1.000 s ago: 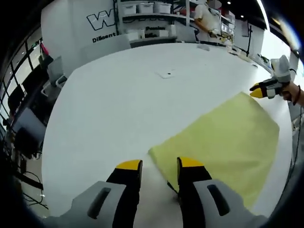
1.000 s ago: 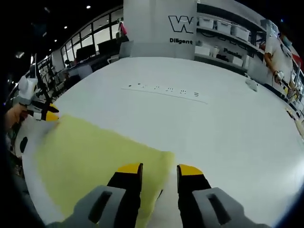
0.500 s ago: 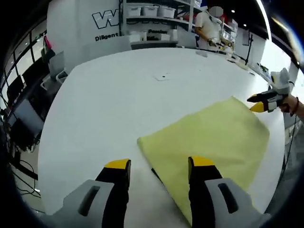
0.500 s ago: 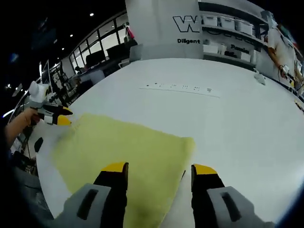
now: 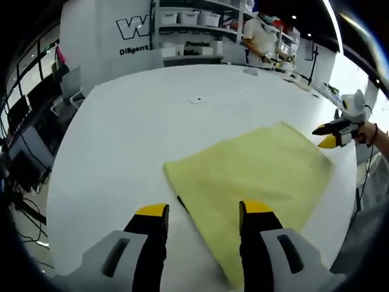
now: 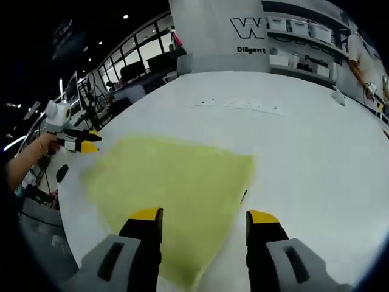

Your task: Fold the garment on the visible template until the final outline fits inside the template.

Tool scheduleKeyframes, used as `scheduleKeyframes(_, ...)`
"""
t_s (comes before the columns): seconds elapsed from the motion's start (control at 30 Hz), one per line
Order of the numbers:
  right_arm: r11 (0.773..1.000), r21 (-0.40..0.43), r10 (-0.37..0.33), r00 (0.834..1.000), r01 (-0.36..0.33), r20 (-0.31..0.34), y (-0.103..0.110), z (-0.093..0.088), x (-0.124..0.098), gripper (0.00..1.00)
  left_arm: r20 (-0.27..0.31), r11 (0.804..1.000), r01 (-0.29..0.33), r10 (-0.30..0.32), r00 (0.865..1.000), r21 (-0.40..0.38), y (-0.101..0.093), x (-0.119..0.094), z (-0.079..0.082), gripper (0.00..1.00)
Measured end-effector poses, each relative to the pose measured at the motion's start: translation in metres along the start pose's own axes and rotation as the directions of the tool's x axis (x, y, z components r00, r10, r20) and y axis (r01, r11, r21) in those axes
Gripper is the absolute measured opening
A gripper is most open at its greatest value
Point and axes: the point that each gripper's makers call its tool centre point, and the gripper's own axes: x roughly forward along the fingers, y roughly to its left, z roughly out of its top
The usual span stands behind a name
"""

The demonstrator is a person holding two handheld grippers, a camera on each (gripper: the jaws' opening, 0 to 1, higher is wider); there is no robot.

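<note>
Garment (image 5: 255, 176) of pale yellow cloth lies flat on the broad white bench (image 5: 134, 121), spread as a tidy four-cornered shape with nothing lifted off the surface. From where I stand, the left hand-held gripper (image 5: 203, 210) hangs above the near corner with its yellow-tipped jaws spread wide and empty, the cloth's edge passing between and under them. The right hand-held gripper (image 6: 203, 214) sits likewise over the opposite side, jaws apart, gripping nothing; it also appears at the far corner in the left gripper view (image 5: 328, 135), just beside the cloth's edge rather than on it, as best I can tell. A thin dark line (image 6: 243, 196) peeks out at the cloth's edge, which may be a mark of the template, though it is too slight to be sure. The two tools seem placed at opposite corners so that each can take a corner and carry it over in one even fold. I judge the next move needs both to come down on the cloth edges together. A person (image 5: 258, 36) stands by shelves (image 5: 188, 18) at the back.
</note>
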Motion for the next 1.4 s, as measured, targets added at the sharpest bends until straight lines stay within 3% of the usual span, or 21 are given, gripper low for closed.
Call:
scheduleKeyframes(0.33,0.997,-0.065,0.039,0.997,-0.043,-0.060,0.016,-0.027,-0.014,0.51,0.010,0.999,-0.004,0.003,1.000,0.042,-0.016,-0.020,-0.006,0.50)
scheduleKeyframes(0.57,0.992,-0.112,0.056,0.996,-0.063,-0.070,0.024,-0.039,-0.022,0.49,0.021,0.998,0.001,-0.002,1.000,0.056,-0.025,-0.031,-0.026,0.45)
scheduleKeyframes(1.07,0.982,-0.177,0.038,0.990,-0.061,-0.133,0.022,-0.076,-0.034,0.38,0.070,0.999,0.031,-0.032,0.997,0.020,-0.035,-0.052,-0.051,0.44)
scheduleKeyframes(1.17,0.980,-0.193,0.030,0.990,-0.056,-0.136,0.021,-0.079,-0.034,0.34,0.067,0.999,0.030,-0.031,0.997,0.015,-0.037,-0.053,-0.058,0.42)
scheduleKeyframes(1.23,0.961,-0.272,0.003,0.990,-0.042,-0.142,0.016,-0.082,-0.033,0.28,0.055,1.000,0.021,-0.022,0.998,0.002,-0.036,-0.053,-0.065,0.41)
scheduleKeyframes(1.4,0.962,-0.272,-0.003,0.993,-0.029,-0.118,0.013,-0.083,-0.032,0.16,0.050,1.000,0.022,-0.021,0.999,-0.018,-0.038,-0.055,-0.076,0.39)
